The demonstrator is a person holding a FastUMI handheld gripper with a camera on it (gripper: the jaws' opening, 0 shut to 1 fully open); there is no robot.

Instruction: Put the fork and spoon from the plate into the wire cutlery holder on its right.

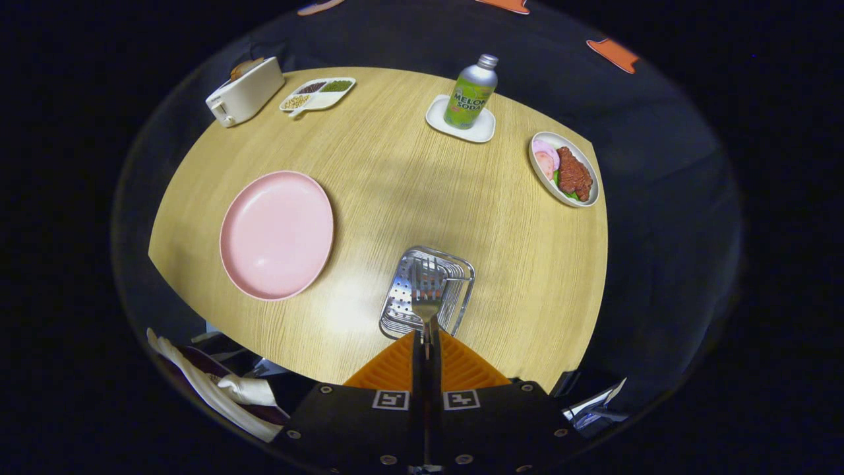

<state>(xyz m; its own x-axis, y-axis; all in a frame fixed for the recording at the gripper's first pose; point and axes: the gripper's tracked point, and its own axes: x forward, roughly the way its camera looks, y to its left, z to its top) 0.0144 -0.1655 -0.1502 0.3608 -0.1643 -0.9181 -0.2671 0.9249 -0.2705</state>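
Pinching the fork by its handle, the gripper holds it tines-forward over the wire holder just ahead — pink plate off to the left.

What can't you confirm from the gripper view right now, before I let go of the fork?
- Fork handle: hidden between the closed orange fingers of the gripper.
- Spoon: whether it lies in the wire cutlery holder; the fork head covers part of the basket.
- Holder's near rim: covered by the fingertips.
- Pink plate: looks bare.
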